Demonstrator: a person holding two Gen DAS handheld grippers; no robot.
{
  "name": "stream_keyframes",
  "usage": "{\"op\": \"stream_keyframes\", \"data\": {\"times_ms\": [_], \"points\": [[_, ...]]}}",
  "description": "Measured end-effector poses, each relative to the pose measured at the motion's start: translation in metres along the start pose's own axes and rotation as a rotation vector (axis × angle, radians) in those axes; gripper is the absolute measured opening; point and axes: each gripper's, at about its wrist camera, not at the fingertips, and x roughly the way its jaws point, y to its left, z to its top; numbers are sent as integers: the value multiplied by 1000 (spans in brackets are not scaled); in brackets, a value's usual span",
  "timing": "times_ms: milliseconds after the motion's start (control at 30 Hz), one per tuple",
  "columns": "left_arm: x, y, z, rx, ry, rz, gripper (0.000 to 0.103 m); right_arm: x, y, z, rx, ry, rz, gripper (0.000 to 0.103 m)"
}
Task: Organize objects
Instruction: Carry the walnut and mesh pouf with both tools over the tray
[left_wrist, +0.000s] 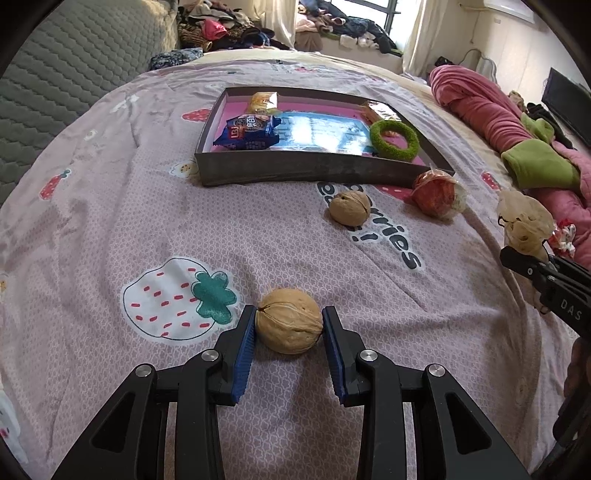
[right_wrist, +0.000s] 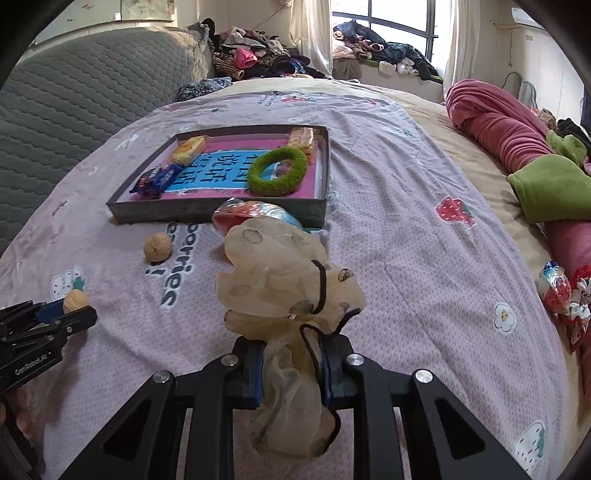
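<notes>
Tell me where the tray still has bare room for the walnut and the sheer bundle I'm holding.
Free: the tray middle, the blue printed floor between the blue snack packet and the green ring. Crowded: the far corners, with a yellow packet and an orange packet. Outside its near wall, the red wrapped item and loose walnut narrow the approach.

Right tongs (right_wrist: 291, 373) clamped on sheer beige scrunchie (right_wrist: 284, 280), above the strawberry-print bedsheet (right_wrist: 406, 258).
</notes>
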Motion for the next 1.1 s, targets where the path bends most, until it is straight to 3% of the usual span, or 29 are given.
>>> {"op": "stream_keyframes", "data": {"times_ms": [633,1100], "points": [[-48,-2,13,4,-68,-15,36,-37,41,10,-51,-48,37,23],[-84,-7,56,31,-165,-3,36,-66,52,44,-78,-123,37,23]]}}
